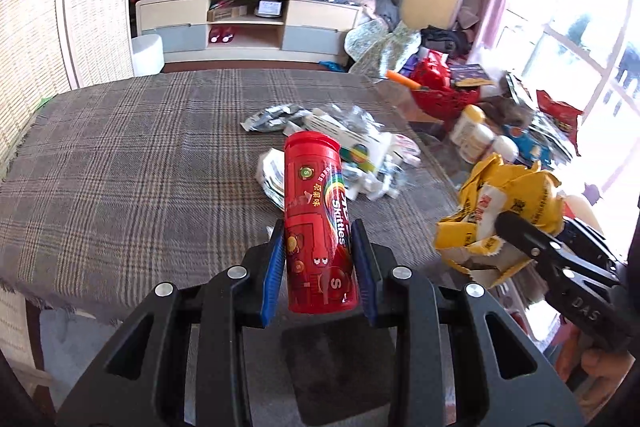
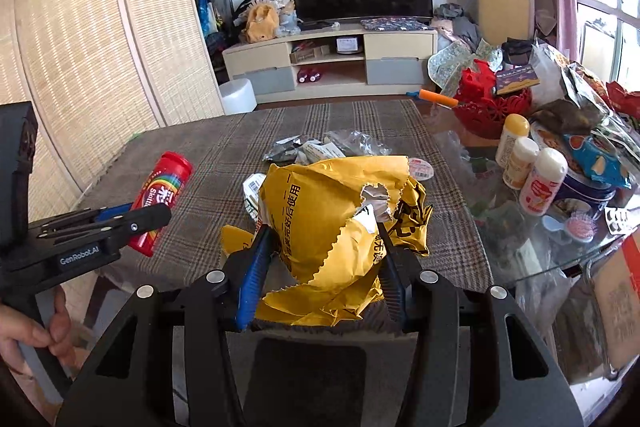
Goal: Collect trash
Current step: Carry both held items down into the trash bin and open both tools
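Both pieces of trash are already picked up and held clear of the worktop [image 1: 120,155], so the step in hand looks like the carry to wherever the trash goes. No bin or bag shows in either view, so the next move calls for finding one and bringing both loads over it before the jaws let go.

On the left, the left hand-held gripper [image 1: 318,269] pinches a red candy tube [image 1: 318,227] between its blue pads, gripping the lower half; the tube juts forward and up beyond the fingertips (its cap end is farthest from the camera, apparently closed, contents unknown).

To its right, the right hand-held gripper [image 2: 320,267] squeezes a crumpled yellow mailer bag [image 2: 340,211], torn open at the top; whether anything is left inside cannot be told.

Ahead of both grippers, more wrappers [image 1: 332,131] lie in a loose heap on the checked cloth, still to collect. Further right, beyond the cloth, white bottles [image 2: 536,175] stand upright with caps on, near a red basket [image 2: 492,111] piled with oddments.
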The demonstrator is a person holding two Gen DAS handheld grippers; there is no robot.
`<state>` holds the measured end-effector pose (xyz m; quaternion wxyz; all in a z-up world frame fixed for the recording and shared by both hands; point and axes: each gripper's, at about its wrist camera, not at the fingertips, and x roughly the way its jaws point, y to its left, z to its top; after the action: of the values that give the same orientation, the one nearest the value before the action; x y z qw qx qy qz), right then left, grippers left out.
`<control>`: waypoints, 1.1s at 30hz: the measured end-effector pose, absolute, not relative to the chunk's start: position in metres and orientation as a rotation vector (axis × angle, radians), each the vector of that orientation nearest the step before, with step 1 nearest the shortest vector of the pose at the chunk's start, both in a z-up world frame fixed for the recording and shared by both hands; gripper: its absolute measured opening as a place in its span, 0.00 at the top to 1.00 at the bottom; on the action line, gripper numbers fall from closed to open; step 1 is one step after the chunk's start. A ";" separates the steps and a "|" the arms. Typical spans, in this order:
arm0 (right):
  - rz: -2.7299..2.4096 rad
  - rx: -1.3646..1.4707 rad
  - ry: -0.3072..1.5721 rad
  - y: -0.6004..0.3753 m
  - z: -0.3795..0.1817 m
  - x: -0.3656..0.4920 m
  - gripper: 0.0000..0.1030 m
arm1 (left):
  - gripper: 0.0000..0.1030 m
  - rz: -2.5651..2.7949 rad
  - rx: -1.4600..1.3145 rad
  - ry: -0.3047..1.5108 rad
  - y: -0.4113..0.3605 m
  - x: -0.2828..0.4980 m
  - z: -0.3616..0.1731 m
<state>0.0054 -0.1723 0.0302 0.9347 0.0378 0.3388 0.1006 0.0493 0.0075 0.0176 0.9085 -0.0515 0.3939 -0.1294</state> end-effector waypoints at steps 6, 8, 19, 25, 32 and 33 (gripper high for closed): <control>0.180 0.106 0.744 -0.193 0.001 -0.040 0.50 | 0.70 -0.313 -0.117 0.845 -0.003 0.005 0.001; 0.167 0.096 0.773 -0.196 -0.015 -0.049 0.50 | 0.70 -0.323 -0.132 0.873 -0.007 -0.004 -0.014; 0.169 0.098 0.972 -0.195 -0.134 -0.061 0.49 | 0.70 -0.370 -0.136 1.053 -0.032 -0.019 -0.125; 0.202 0.064 1.054 -0.184 -0.179 -0.056 0.49 | 0.70 -0.404 -0.119 1.135 -0.041 -0.004 -0.179; 0.235 0.050 1.136 -0.176 -0.211 -0.047 0.46 | 0.70 -0.402 -0.126 1.221 -0.048 0.010 -0.220; 0.240 0.051 1.141 -0.174 -0.213 -0.045 0.43 | 0.70 -0.403 -0.129 1.231 -0.049 0.012 -0.223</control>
<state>-0.0452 -0.1739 -0.2135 0.8345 0.0239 0.5386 0.1133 0.0121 -0.0494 -0.2229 0.7956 -0.0598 0.5730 -0.1874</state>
